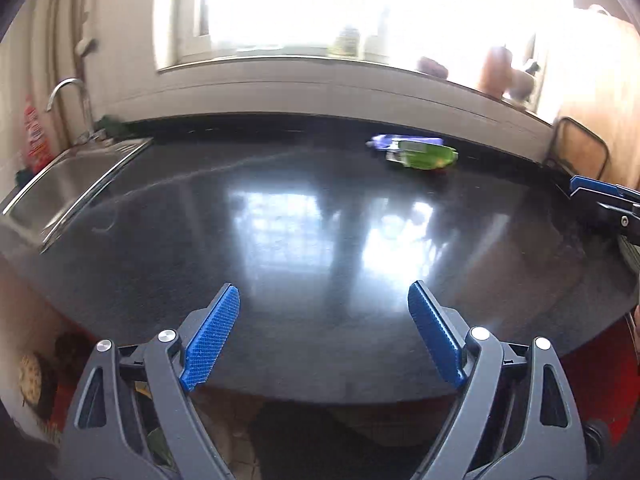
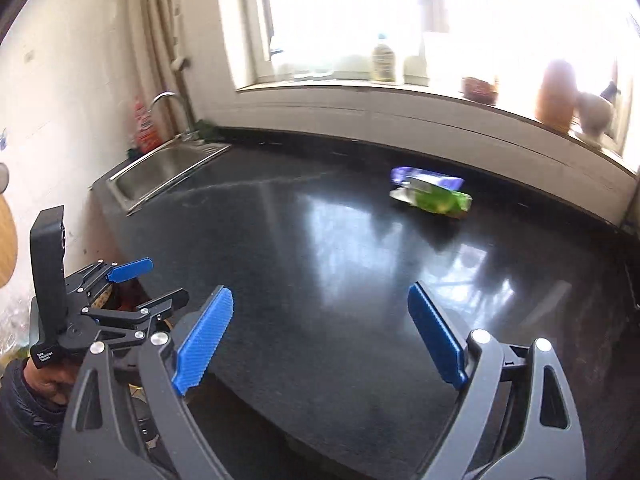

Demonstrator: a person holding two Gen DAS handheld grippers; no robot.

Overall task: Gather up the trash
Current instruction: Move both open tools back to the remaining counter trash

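Two pieces of trash lie together at the back of the black countertop (image 1: 304, 208): a green wrapper (image 1: 424, 156) and, partly under it, a purple wrapper (image 1: 400, 141). The right wrist view shows the same green wrapper (image 2: 440, 200) and purple wrapper (image 2: 420, 176). My left gripper (image 1: 324, 286) is open and empty above the counter's near edge, far from the wrappers. My right gripper (image 2: 320, 288) is also open with nothing between its blue pads. It shows at the right edge of the left wrist view as the right gripper (image 1: 600, 196). The left gripper (image 2: 160, 280) appears low on the left, held by a hand.
A steel sink (image 2: 168, 168) with a curved faucet (image 2: 170, 100) is set in the counter's far left, a red bottle (image 2: 144, 124) beside it. Jars and bottles stand on the window sill (image 2: 400, 92). A dark wire frame (image 1: 580, 148) stands at the counter's right end.
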